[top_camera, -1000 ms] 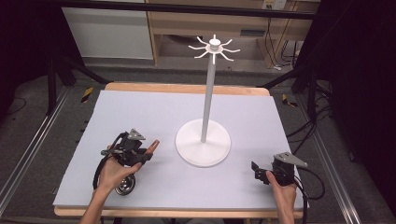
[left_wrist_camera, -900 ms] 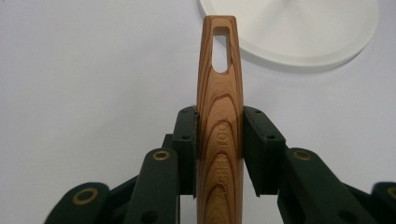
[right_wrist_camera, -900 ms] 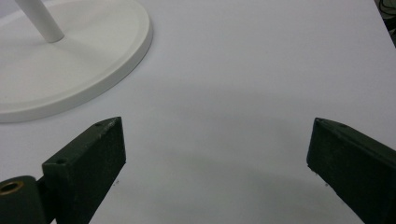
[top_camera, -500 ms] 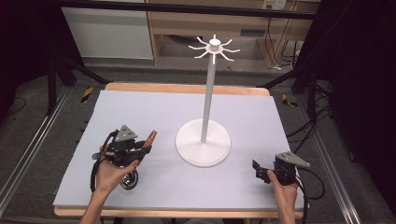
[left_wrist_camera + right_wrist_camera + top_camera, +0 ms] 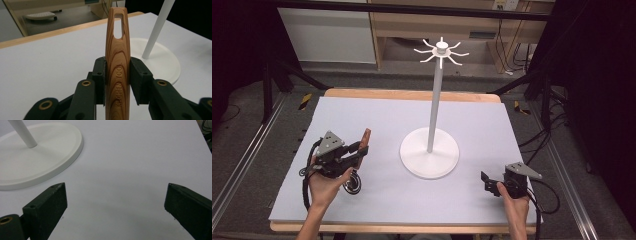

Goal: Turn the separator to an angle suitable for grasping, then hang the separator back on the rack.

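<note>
Work in hand: hanging a wooden kitchen tool [image 5: 117, 65] on the white hook stand [image 5: 430, 150], as I judge it from the slot in the handle and the prongs on top.
Left gripper [image 5: 356, 152]: jaws clamped on the tool's handle, one pad on each flat side; in the left gripper view the handle runs up between them with the hanging slot [image 5: 118, 25] clear beyond the pads.
Tool, where: held off the table [image 5: 362, 112] at its near-left part, handle end pointing up and toward the stand; a dark ring-shaped part sits just below the hand, and I cannot tell if it touches the table.
Right gripper [image 5: 486, 181]: jaws wide apart with nothing between them, low over the near-right table, near the stand's round base [image 5: 45, 152].
Stand: upright at mid-table, thin pole [image 5: 434, 100], crown of hooks [image 5: 441, 51] high at the top, all bare.
Done: tool is picked up and gripped securely, slot free.
Left: carry the tool up to hook height, line the slot up with one prong, thread it on, release.
Progress, judged: early; the pick is made, the hang is not yet begun.
Watch: the hooks are thin and the slot narrow, so the approach needs care.
</note>
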A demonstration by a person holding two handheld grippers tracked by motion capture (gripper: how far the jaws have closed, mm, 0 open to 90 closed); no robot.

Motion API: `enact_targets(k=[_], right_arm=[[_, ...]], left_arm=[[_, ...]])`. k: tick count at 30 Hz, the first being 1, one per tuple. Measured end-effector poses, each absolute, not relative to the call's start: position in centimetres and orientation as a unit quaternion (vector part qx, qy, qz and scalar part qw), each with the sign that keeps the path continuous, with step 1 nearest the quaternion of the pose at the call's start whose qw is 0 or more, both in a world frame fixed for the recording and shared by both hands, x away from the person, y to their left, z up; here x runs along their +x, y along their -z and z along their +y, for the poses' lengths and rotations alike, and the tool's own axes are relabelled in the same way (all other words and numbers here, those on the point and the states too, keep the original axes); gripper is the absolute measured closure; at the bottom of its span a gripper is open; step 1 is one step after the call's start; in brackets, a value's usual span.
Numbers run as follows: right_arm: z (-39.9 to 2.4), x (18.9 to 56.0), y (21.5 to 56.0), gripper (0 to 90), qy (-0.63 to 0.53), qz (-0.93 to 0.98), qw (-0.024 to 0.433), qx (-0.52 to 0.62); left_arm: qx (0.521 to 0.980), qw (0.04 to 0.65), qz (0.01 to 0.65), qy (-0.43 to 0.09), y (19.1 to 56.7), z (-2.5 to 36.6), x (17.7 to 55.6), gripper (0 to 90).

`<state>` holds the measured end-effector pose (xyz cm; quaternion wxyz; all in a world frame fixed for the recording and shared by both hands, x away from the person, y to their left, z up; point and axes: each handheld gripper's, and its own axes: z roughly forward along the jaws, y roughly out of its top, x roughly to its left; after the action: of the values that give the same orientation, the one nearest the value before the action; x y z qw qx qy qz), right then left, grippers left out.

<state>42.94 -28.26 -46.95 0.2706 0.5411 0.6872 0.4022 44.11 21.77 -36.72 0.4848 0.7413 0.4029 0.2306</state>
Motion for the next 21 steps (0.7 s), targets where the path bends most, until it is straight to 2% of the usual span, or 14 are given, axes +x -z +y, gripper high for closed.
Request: enact_targets(k=[21], right_arm=[[-28.2,43.0,47.1,5.0,-0.404,0.685,0.269,0.543]], left_arm=[[0.7,0.543,0.388,-0.255,33.7,22.1,43.3,67.6]])
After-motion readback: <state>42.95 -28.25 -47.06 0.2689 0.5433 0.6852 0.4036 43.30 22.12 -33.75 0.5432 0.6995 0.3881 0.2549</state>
